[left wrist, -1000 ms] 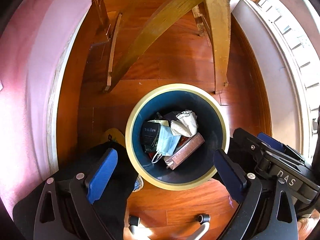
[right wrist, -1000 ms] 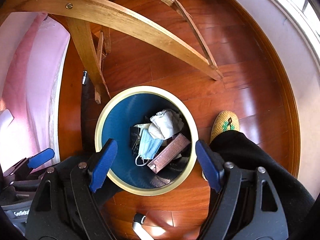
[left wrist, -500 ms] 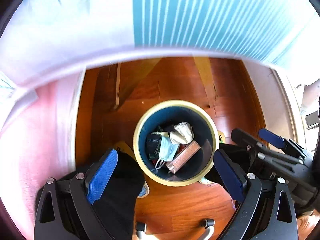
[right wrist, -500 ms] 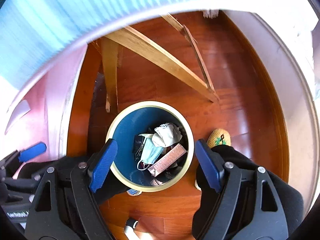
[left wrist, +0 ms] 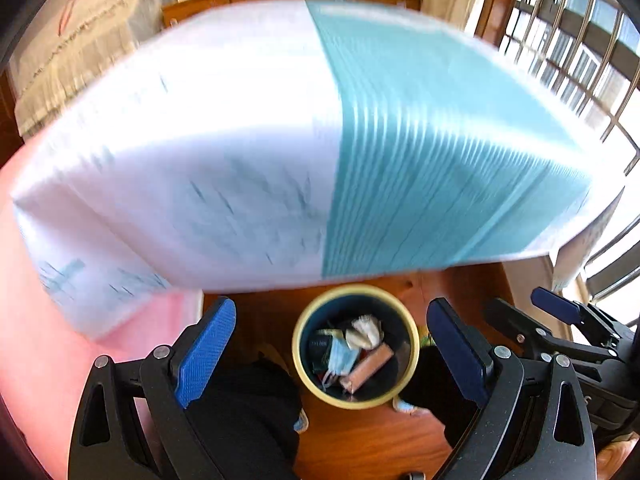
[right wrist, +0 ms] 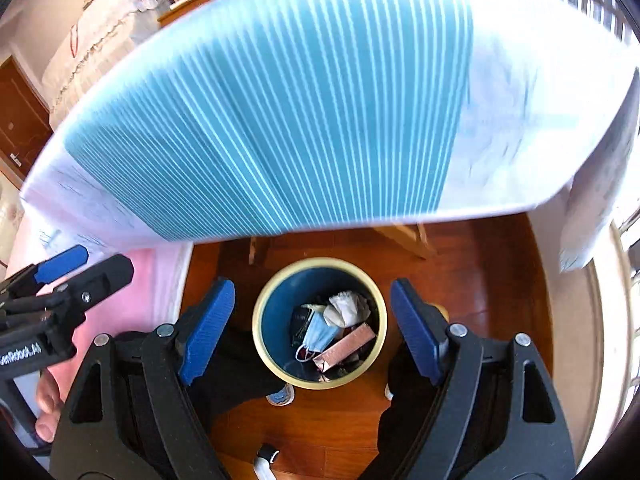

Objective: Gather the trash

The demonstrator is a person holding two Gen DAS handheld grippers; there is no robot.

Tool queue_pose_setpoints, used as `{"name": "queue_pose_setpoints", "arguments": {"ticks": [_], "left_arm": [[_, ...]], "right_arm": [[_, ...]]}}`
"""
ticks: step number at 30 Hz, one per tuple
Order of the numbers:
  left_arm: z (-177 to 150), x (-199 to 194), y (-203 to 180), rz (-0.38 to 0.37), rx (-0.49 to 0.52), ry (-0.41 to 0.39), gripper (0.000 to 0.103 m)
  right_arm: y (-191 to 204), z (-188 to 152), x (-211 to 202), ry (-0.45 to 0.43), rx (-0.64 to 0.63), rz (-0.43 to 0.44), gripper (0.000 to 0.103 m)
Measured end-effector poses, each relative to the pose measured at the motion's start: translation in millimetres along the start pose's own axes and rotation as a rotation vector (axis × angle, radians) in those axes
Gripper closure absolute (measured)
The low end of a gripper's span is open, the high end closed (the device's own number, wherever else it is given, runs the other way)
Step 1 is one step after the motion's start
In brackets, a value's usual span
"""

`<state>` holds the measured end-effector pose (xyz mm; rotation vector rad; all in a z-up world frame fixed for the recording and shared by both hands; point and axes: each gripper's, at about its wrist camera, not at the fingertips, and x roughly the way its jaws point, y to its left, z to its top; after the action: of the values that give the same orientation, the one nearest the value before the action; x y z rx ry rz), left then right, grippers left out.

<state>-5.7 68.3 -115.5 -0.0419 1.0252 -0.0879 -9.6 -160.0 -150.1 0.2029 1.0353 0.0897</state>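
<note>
Looking down past the striped table [left wrist: 400,140], I had the trash bin [right wrist: 276,372] on the floor directly below, framed between both sets of fingers. Left gripper [left wrist: 332,344] and right gripper [right wrist: 312,324] were spread, empty. Mask [right wrist: 320,334] and box [right wrist: 346,346] lay inside.

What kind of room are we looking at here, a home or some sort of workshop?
Most likely a room in a home. There is a polished wooden floor, a table under a blue-striped tablecloth, a small waste bin holding household rubbish such as a face mask, and a barred window.
</note>
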Motion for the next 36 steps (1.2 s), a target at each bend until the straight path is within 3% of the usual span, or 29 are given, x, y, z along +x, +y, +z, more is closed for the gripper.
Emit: {"name": "queue_pose_setpoints", "arguments": {"ticks": [11,19,36], "left_arm": [[55.8,-106.2,-8.2,0.066,-0.027,-0.138,0.005],[65.5,-168.8,-19.5,0.081,-0.040,-0.227,0.005],[70.8,-173.4,-27.5,0.109,-0.048,-0.239,0.005]], "right_arm": [[41.7,61.1,-119.1,-0.141,-0.071,0.014,0.025],[51.5,86.3,-180.8,-0.214,-0.089,0.025,0.025],[57.2,85.2,-203.3,-0.278,-0.119,0.030,0.025]]}}
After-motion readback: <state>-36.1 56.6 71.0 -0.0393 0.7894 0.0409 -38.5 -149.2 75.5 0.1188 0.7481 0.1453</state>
